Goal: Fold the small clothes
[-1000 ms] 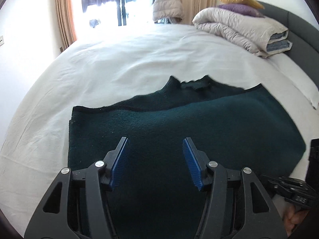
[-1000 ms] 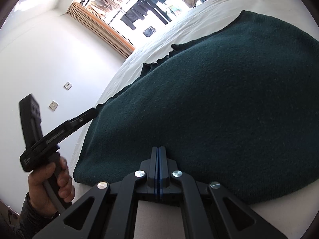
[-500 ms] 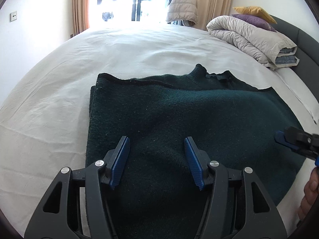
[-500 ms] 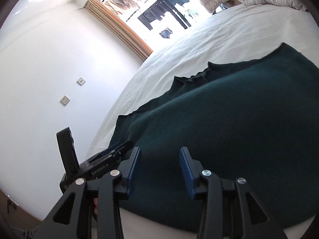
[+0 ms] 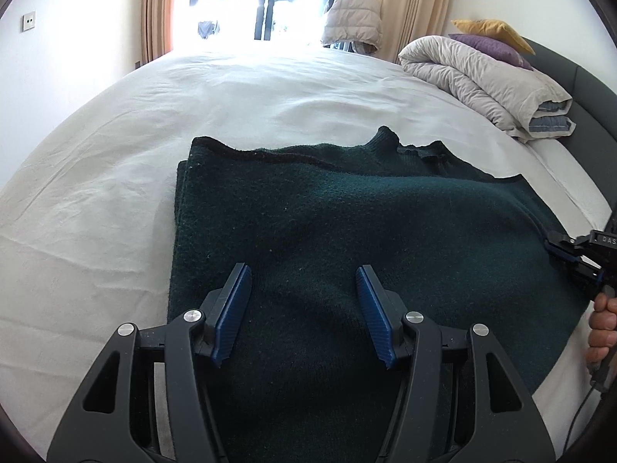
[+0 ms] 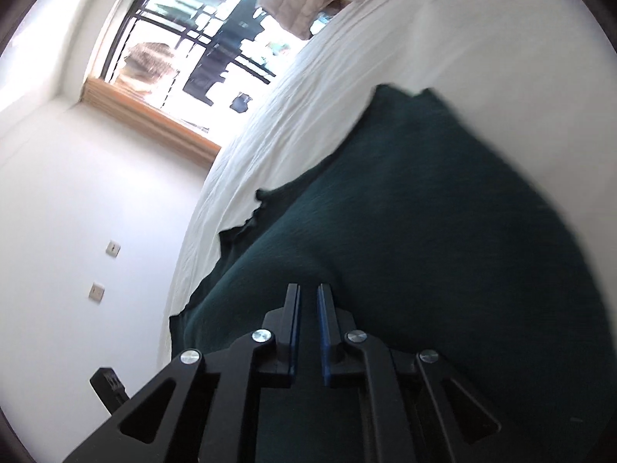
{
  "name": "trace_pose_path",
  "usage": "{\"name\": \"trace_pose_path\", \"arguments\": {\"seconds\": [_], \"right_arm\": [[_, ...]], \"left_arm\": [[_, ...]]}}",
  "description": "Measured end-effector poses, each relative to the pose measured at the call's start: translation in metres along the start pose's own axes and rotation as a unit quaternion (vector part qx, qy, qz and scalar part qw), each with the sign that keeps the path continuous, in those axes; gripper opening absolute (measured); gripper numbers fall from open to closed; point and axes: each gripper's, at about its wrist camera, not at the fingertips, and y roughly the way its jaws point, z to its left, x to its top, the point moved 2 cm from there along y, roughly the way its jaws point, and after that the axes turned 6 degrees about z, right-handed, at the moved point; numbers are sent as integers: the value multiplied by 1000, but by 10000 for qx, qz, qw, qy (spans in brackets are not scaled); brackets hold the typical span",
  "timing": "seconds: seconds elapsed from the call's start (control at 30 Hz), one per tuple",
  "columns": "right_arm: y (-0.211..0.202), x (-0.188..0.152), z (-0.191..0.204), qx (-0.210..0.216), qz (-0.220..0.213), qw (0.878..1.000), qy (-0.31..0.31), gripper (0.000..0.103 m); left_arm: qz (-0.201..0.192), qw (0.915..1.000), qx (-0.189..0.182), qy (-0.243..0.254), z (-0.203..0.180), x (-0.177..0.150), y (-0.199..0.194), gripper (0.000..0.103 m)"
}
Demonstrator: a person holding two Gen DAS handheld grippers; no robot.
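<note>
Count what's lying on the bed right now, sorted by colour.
Dark green: 1, the folded sweater
Beige: 1, the rolled duvet
Purple: 1, a cushion
Yellow: 1, a cushion
Total: 4, all on the white bed sheet.

A wide bed (image 5: 239,115) with a white, lightly creased sheet carries everything. A dark green sweater (image 5: 347,231) lies folded flat on it near the foot edge, collar toward the far side. At the head end, a rolled beige duvet (image 5: 486,81) rests against the grey headboard (image 5: 590,88), with purple and yellow pillows on top.
</note>
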Motion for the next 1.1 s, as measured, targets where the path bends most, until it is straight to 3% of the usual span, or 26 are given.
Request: {"name": "trace_pose_path", "arguments": {"seconds": [0.07, 0.1, 0.17, 0.23, 0.27, 0.3, 0.33, 0.4, 0.47, 0.67, 0.73, 0.87, 1.0, 1.1], "right_arm": [[-5, -21, 18, 331, 153, 9991, -210, 17], [0, -36, 33, 590, 383, 9968, -370, 19], [24, -74, 70, 950, 974, 9874, -812, 25], [51, -108, 94, 1286, 1502, 9759, -922, 25], [63, -120, 100, 1356, 1711, 9716, -912, 25], [71, -128, 100, 1278, 1810, 9704, -961, 19], [75, -130, 98, 1127, 1824, 9715, -1006, 7], [73, -124, 82, 1076, 1905, 9728, -764, 0], [57, -112, 66, 918, 1719, 9780, -739, 0], [5, -67, -7, 756, 932, 9927, -131, 0], [-15, -52, -28, 529, 606, 9968, -3, 0], [-62, -26, -87, 449, -119, 9964, 713, 0], [-94, -22, -95, 16, -567, 9958, 724, 0], [-121, -30, -102, -344, -1128, 9878, 1016, 19]], "left_arm": [[-69, 9998, 91, -131, -6, -3, -18, 56], [-149, 9996, -65, -210, -10, -6, -28, 56], [-226, 9976, -532, -379, -23, -16, -46, 56], [-75, 9929, -1140, -325, -43, -31, -54, 56], [76, 9915, -1276, -242, -51, -39, -52, 56], [226, 9905, -1339, -226, -54, -46, -46, 52], [418, 9899, -1333, -243, -54, -53, -36, 52], [495, 9884, -1403, -312, -44, -58, -27, 46], [603, 9894, -1272, -341, -38, -54, -27, 33], [515, 9897, -1287, -365, -21, -61, -28, 33], [476, 9889, -1347, -419, -11, -66, -34, 33], [396, 9864, -1472, -609, 8, -73, -41, 33], [279, 9868, -1403, -760, 16, -80, -52, 33], [136, 9826, -1424, -1184, 31, -94, -72, 35]]}}
